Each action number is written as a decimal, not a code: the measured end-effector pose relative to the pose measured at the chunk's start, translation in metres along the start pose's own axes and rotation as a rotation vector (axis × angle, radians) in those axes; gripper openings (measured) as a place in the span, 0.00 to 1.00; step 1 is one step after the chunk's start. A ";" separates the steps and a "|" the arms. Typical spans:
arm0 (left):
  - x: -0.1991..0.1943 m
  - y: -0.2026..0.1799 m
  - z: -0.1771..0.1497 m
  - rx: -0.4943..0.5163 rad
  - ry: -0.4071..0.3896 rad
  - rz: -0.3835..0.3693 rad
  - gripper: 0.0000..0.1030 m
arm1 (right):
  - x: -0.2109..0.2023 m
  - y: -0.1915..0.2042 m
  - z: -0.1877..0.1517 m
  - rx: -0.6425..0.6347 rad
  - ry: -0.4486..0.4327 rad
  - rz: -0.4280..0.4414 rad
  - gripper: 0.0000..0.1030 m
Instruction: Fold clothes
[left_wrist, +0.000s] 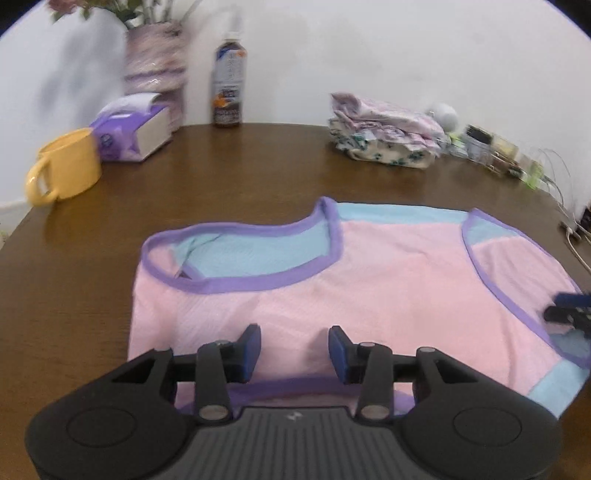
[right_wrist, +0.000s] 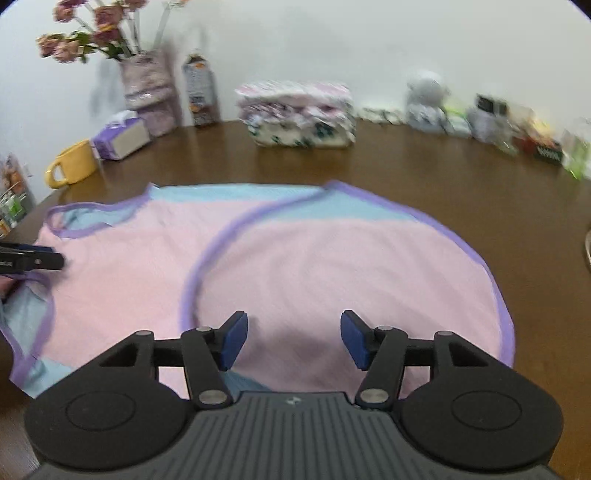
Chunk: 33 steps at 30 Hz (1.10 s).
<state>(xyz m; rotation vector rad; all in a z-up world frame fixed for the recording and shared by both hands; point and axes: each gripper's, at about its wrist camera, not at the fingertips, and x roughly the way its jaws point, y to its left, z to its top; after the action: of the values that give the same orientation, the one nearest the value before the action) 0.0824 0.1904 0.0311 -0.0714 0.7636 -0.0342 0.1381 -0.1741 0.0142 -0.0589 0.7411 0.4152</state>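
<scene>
Both open claws (left_wrist: 294, 349) above pink top (left_wrist: 369, 295)

No wording is showing clearly enough to read: the bottle (left_wrist: 228, 79) beyond the fingers is wearing a label, the tissue box (left_wrist: 131, 129) print, both blurred.

**Clear middle, cluttered far edge**

The pink top (left_wrist: 332, 295) lies flat across the near desk (left_wrist: 240, 177), no barrier to a claw passing above it. Beyond it runs a bare strip of wood. The far edge is crowded: yellow mug (left_wrist: 66, 166), tissue box (left_wrist: 133, 129), vase (left_wrist: 155, 59) and bottle (left_wrist: 227, 81) at far left, folded clothes (left_wrist: 388, 129) in the middle, small jars (left_wrist: 495, 147) and cables far right.
</scene>
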 end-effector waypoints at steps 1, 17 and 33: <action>-0.001 0.001 -0.001 -0.002 -0.003 0.018 0.39 | -0.002 -0.003 -0.002 -0.002 -0.004 -0.012 0.56; -0.056 -0.037 -0.043 -0.048 -0.194 -0.056 0.97 | -0.031 0.011 -0.028 0.024 -0.105 0.001 0.99; -0.049 -0.054 -0.077 -0.093 -0.171 -0.063 1.00 | -0.034 0.043 -0.054 -0.032 -0.073 -0.020 0.99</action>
<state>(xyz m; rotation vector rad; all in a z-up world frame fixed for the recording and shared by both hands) -0.0066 0.1349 0.0136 -0.1850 0.5918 -0.0514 0.0640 -0.1570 0.0011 -0.0801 0.6615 0.4084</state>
